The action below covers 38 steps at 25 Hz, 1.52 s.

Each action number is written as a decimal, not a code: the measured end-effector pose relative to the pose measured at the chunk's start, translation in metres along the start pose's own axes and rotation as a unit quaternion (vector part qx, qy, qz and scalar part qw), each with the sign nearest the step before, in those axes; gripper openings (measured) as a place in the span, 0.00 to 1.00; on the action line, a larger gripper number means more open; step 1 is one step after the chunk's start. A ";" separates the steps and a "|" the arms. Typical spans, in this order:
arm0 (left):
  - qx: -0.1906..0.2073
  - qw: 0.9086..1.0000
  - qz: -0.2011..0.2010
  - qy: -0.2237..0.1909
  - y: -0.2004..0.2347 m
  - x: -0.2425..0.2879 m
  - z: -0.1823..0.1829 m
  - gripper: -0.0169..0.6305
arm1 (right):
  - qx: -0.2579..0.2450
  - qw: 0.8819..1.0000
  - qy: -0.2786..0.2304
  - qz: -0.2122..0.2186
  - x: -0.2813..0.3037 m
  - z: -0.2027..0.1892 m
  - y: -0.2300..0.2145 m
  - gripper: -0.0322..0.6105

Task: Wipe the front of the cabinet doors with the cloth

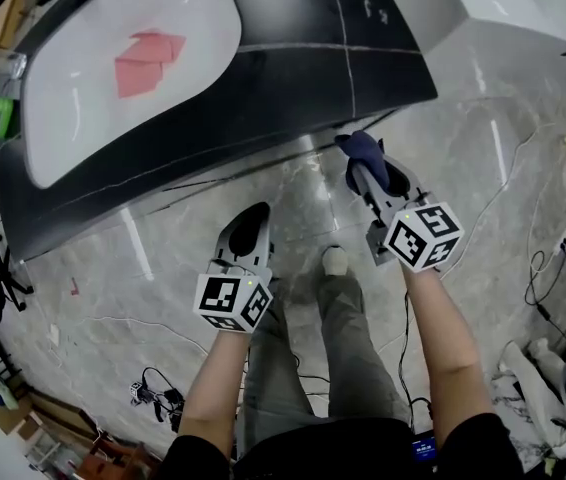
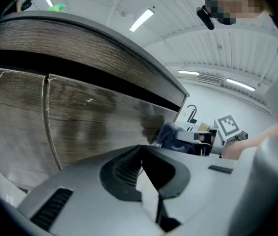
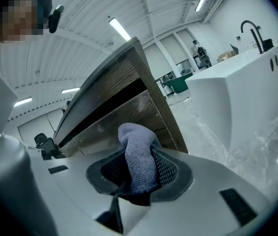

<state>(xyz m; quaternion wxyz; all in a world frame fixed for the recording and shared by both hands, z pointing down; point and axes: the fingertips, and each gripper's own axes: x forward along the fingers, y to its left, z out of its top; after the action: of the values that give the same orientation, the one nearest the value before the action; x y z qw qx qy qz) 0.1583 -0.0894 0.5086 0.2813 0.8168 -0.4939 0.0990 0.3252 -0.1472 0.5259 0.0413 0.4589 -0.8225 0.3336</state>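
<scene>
The dark wood-grain cabinet doors (image 1: 263, 98) stand in front of me, split by a thin vertical seam. My right gripper (image 1: 373, 173) is shut on a bunched dark blue cloth (image 1: 365, 150), which sits at the lower right corner of the doors. The right gripper view has the cloth (image 3: 139, 156) sticking up between the jaws, with the door front (image 3: 129, 107) just beyond. My left gripper (image 1: 250, 228) hangs lower and further back from the doors, shut and empty. Seen from the left gripper (image 2: 141, 154), the cloth (image 2: 171, 134) rests against the door panel (image 2: 80, 122).
A white countertop (image 1: 113, 88) tops the cabinet and carries a folded pink cloth (image 1: 148, 60). A white sink unit (image 1: 523, 18) stands to the right. Cables (image 1: 553, 258) trail over the marble floor at right; clutter lines the left edge. My shoe (image 1: 335, 260) is below the grippers.
</scene>
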 end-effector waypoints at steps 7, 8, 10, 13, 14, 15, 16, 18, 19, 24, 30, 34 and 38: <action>-0.011 1.000 0.015 0.000 0.020 -0.017 -0.011 0.02 | -0.012 0.998 0.042 0.043 0.010 -0.044 0.044 0.24; -0.013 1.000 0.019 0.001 0.026 -0.022 -0.013 0.02 | -0.011 0.998 0.047 0.049 0.014 -0.050 0.053 0.24; -0.020 0.999 0.030 0.001 0.040 -0.033 -0.016 0.02 | -0.010 0.997 0.056 0.060 0.022 -0.062 0.070 0.24; -0.029 0.998 0.048 0.002 0.063 -0.050 -0.022 0.02 | -0.015 0.994 0.076 0.079 0.035 -0.082 0.099 0.24; -0.031 0.998 0.054 0.002 0.070 -0.056 -0.024 0.02 | -0.018 0.993 0.083 0.086 0.040 -0.089 0.108 0.24; -0.033 0.998 0.059 0.002 0.077 -0.062 -0.026 0.02 | -0.021 0.991 0.090 0.093 0.044 -0.096 0.117 0.24; -0.035 0.997 0.064 0.002 0.084 -0.068 -0.027 0.02 | -0.024 0.990 0.096 0.098 0.050 -0.103 0.126 0.24; -0.036 0.997 0.074 0.002 0.100 -0.080 -0.030 0.02 | -0.026 0.988 0.106 0.109 0.063 -0.114 0.144 0.24; -0.037 0.996 0.079 0.003 0.107 -0.086 -0.032 0.02 | -0.026 0.987 0.109 0.114 0.071 -0.119 0.152 0.24; -0.042 0.994 0.101 -0.001 0.137 -0.108 -0.036 0.02 | -0.030 0.984 0.116 0.131 0.099 -0.131 0.182 0.24; -0.042 0.993 0.111 -0.007 0.162 -0.119 -0.035 0.02 | -0.047 0.982 0.108 0.144 0.125 -0.128 0.208 0.24; -0.043 0.993 0.111 -0.008 0.164 -0.118 -0.033 0.02 | -0.055 0.983 0.099 0.145 0.135 -0.117 0.209 0.24; -0.038 0.993 0.108 -0.006 0.160 -0.111 -0.033 0.02 | -0.057 0.985 0.088 0.135 0.136 -0.102 0.195 0.24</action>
<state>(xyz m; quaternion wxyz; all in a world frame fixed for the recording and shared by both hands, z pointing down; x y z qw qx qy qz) -0.0304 -0.0443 0.5443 0.2965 0.7480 -0.5844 0.1051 0.0705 -0.1168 0.5562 0.0938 0.3094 -0.8878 0.3276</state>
